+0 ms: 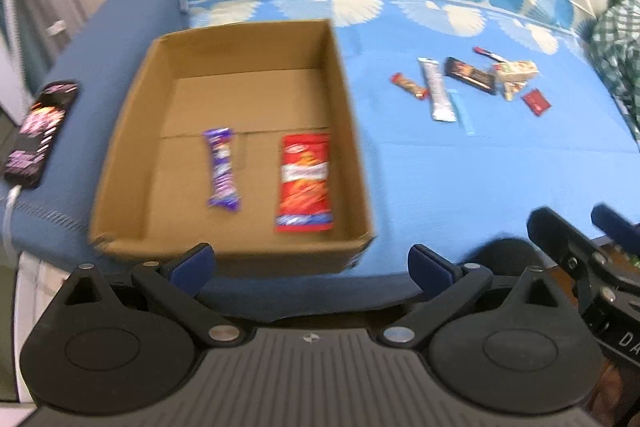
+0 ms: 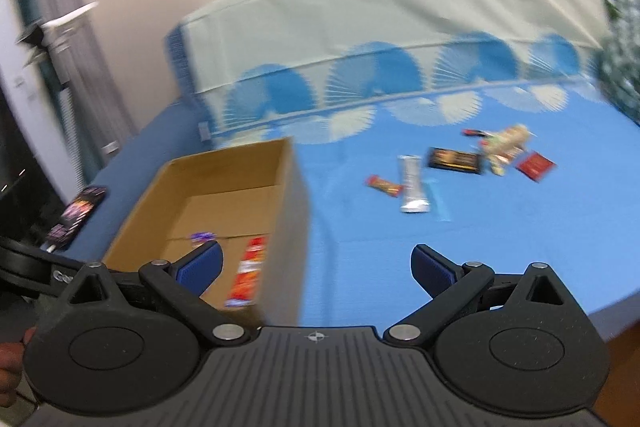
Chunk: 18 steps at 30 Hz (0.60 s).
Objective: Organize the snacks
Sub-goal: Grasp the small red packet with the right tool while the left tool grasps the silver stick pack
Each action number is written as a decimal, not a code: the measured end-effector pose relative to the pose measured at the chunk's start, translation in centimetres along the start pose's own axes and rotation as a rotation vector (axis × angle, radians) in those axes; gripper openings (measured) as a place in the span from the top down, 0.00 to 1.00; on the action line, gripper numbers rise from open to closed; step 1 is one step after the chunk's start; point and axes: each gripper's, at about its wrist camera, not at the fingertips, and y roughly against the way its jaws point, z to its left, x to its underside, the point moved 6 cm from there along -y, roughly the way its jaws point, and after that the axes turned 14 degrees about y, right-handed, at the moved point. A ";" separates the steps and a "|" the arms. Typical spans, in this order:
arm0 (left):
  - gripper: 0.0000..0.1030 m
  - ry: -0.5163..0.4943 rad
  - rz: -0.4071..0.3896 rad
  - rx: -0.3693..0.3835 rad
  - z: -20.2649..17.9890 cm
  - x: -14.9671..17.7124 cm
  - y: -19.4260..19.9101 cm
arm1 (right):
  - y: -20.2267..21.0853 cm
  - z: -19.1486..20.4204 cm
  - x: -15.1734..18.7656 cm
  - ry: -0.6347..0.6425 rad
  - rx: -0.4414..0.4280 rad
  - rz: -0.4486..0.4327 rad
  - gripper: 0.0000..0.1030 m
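Silver among the loose snacks, the long wrapper [image 2: 414, 183] lies on the bed [image 2: 500, 247], far and slightly right of the spread, empty right gripper [image 2: 316, 269], its long axis running near-to-far. The left gripper [image 1: 310, 265], equally spread, faces the cardboard box [image 1: 120, 147], farther off.

Left gripper [image 1: 311, 265] jaws spread wide, nothing between the blue pads [image 1: 192, 265], held level facing forward. Right gripper [image 2: 316, 267] likewise wide apart and empty, pads [image 2: 434, 269] clear. Right gripper sits just beside the left, on its right. Part of a hand [image 2: 10, 375] visible at left edge, right wrist view.
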 end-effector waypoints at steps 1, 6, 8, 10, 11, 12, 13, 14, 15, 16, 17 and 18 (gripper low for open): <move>0.00 -0.008 0.009 0.008 -1.1 -0.6 -0.7 | -0.3 -1.2 0.1 -0.019 0.018 0.006 0.03; 0.00 -0.032 0.054 0.046 -6.8 -4.3 -5.0 | -2.2 -8.0 0.9 -0.116 0.123 0.045 0.03; 0.00 -0.045 0.052 0.041 -9.1 -6.3 -6.9 | -3.3 -10.7 1.0 -0.142 0.160 0.063 0.03; 0.00 -0.064 0.040 0.040 -11.4 -8.5 -8.9 | -4.5 -13.5 1.0 -0.156 0.209 0.072 0.03; 0.00 -0.074 0.037 0.035 -12.6 -9.4 -9.9 | -5.3 -14.8 1.0 -0.166 0.224 0.079 0.03; 0.00 -0.087 0.033 0.031 -14.0 -10.6 -11.3 | -6.0 -16.2 0.9 -0.183 0.236 0.082 0.03; 0.00 -0.097 0.034 0.028 -15.0 -11.5 -12.7 | -7.0 -17.8 0.7 -0.205 0.252 0.082 0.03; 0.00 -0.106 0.045 0.018 -16.0 -12.4 -14.2 | -7.8 -19.1 0.5 -0.223 0.266 0.082 0.03; 0.00 -0.110 0.060 0.013 -17.2 -13.3 -16.0 | -8.9 -20.5 0.2 -0.240 0.280 0.082 0.03; 0.00 -0.116 0.072 0.017 -18.2 -14.1 -17.5 | -10.0 -22.0 -0.1 -0.258 0.296 0.081 0.03; 0.00 -0.121 0.087 0.019 -19.2 -14.9 -19.1 | -11.2 -23.4 -0.3 -0.271 0.312 0.081 0.03; 0.00 -0.130 0.109 0.018 -20.3 -15.7 -21.0 | -12.5 -24.8 -0.5 -0.284 0.330 0.083 0.03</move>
